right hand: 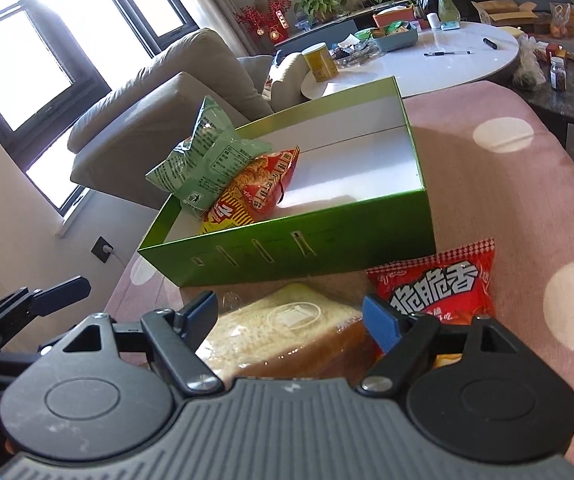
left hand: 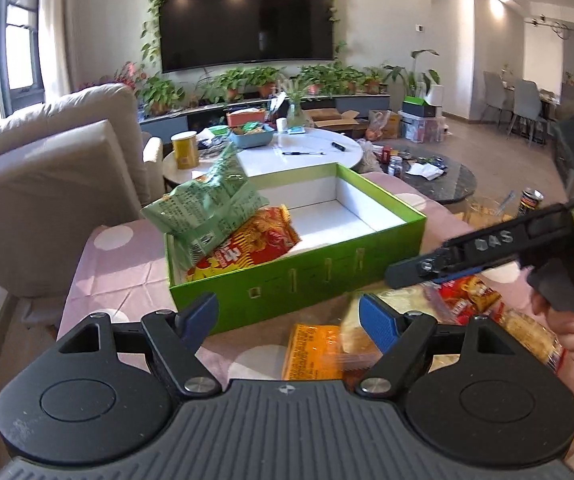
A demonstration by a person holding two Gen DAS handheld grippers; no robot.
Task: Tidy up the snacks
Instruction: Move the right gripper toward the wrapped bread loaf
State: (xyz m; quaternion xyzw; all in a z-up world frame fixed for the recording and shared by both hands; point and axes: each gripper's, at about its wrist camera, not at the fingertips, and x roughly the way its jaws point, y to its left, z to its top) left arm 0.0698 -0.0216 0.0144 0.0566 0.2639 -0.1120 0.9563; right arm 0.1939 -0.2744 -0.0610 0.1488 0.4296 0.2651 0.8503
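- Left gripper (left hand: 289, 316): its blue-padded fingers stand apart and hold nothing. Just beyond and below the gap lies an orange packet (left hand: 311, 350), flat on the pink dotted cloth (left hand: 115, 268), nearer the right finger than the left. It is blurred, so I cannot tell which way its long axis runs.
- Green box (left hand: 311, 284): straight ahead of the left fingers, its near wall running crosswise to them. A green bag (left hand: 207, 204) leans over a red-and-yellow bag (left hand: 255, 244) at the box's left end, ahead and a little left of the left finger; the floor to the right of them is bare white.
- Right gripper (right hand: 289, 318): fingers apart as well, nothing between the pads. The wrapped bread (right hand: 283, 332) lies directly in the gap and just below it, its long axis slanting from the left finger toward the right, so the fingers straddle it roughly across its width.
- Red snack bag (right hand: 443, 284): flat on the cloth just past the right finger, touching or overlapping the bread's right edge; I cannot tell which.
- Judgement: the right gripper is the nearer to the bread, and the coming move looks like lowering and closing on it; the box stands just ahead of the bread.
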